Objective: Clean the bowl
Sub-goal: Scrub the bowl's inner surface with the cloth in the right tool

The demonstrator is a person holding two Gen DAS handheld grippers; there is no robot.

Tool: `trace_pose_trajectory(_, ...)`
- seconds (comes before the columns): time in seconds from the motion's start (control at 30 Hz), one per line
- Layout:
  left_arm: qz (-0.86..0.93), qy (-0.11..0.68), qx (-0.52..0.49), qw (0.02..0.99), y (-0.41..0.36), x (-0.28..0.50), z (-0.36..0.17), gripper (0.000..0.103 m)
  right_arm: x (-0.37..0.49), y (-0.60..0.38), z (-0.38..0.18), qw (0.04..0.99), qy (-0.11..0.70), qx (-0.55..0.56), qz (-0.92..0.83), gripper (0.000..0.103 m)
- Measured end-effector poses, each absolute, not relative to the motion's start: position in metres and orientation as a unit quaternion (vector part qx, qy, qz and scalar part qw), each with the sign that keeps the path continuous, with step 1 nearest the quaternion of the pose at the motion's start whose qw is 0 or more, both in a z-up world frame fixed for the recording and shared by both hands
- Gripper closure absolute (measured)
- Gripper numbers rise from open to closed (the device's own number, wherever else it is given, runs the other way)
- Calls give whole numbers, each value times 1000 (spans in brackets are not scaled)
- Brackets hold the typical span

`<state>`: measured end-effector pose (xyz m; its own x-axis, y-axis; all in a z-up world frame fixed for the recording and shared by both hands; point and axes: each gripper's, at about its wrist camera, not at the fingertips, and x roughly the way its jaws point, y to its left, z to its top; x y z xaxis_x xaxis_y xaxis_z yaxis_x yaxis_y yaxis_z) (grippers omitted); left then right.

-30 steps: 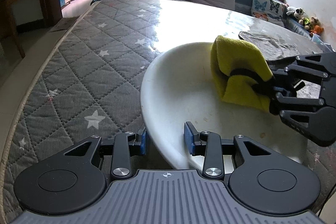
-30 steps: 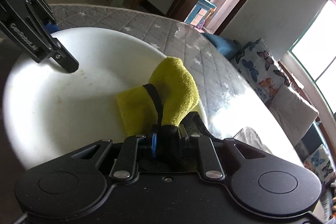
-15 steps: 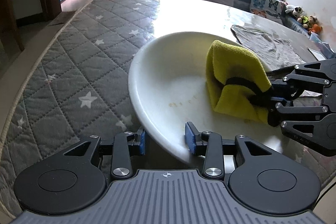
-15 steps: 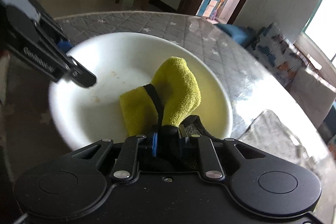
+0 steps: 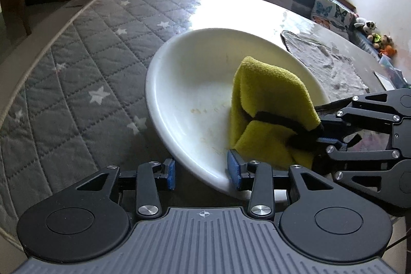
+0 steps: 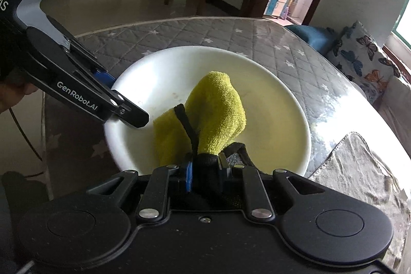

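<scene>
1. "GenRobot.AI" is printed on the left gripper (image 6: pixel 120 104), whose open fingers straddle the rim of the bowl (image 5: pixel 195 84)
2. The bowl sits tilted on the star-quilted table (image 5: pixel 77 73)
3. The right gripper (image 6: pixel 205 171) is clamped on a yellow cloth (image 6: pixel 218 114) – strap-bound, inside the bowl, pointing away from that gripper

L gripper (image 5: pixel 203 175) astride bowl (image 5: pixel 190 94) rim, yellow cloth (image 5: pixel 269 104) inside

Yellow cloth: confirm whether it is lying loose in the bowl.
No, the right gripper is shut on the yellow cloth inside the white bowl.
</scene>
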<state>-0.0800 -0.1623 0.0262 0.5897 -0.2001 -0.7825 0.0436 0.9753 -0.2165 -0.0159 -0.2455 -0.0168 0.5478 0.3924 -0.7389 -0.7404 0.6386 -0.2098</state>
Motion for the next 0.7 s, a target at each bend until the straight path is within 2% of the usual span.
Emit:
trace_pose_trajectory(0.37,-57,445,-93,889,-161,-80,26,67,-9,-245,-24,832,343,-296,319,83)
trace_pose_trajectory(0.7,-69,445,-65,891,-162,-73,26,69,-2,-249,-35,844,313,-339,273,83)
